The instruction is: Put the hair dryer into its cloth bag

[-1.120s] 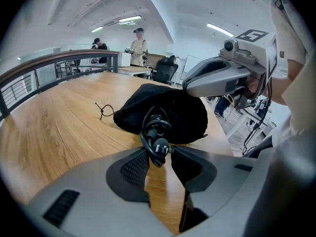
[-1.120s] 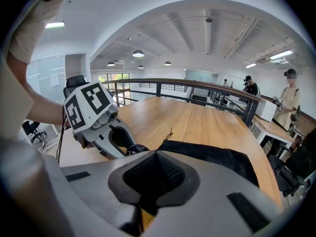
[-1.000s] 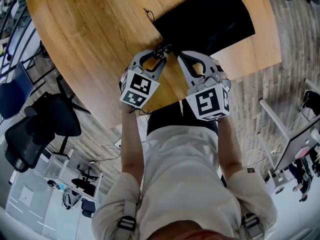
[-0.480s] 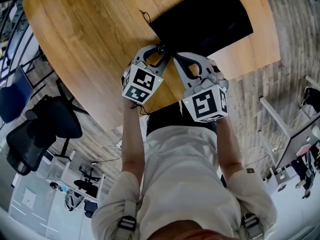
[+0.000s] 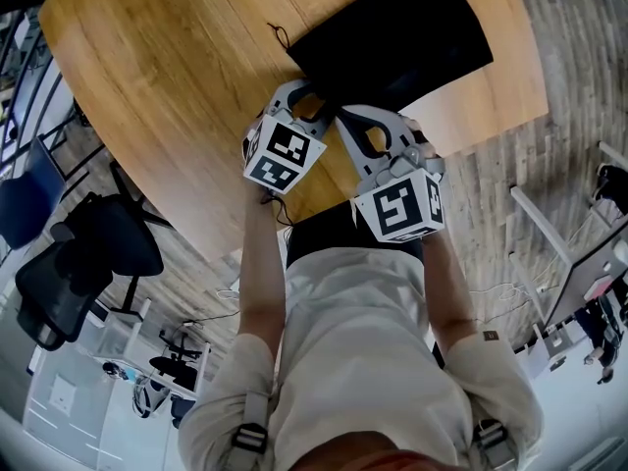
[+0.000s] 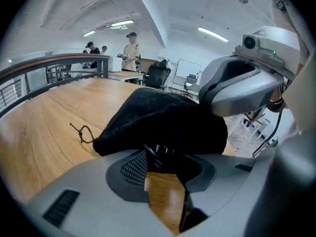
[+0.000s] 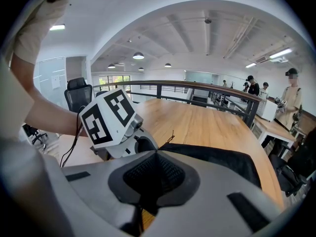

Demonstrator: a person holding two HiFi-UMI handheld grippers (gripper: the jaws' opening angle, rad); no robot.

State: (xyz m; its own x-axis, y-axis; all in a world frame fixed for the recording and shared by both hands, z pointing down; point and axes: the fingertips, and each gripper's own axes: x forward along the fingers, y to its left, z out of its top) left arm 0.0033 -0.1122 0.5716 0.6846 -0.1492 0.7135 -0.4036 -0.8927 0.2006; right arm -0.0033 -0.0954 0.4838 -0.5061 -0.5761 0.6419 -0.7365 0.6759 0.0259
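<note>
1. One wooden table (image 5: pixel 177 77) fills the top of the head view, with its curved edge toward the person.
2. Black cloth bag (image 5: pixel 402 37) lies on the table's right side and bulges; the hair dryer itself cannot be seen.
3. Left gripper (image 6: pixel 165 154) has its jaws half closed, the tips pinching the bag's near corner.
4. Right gripper (image 7: pixel 157 153), just beside it, has its jaws pressed together on the same hem.
5. Drawstring (image 6: pixel 81 132) lies knotted on the wood.
</note>
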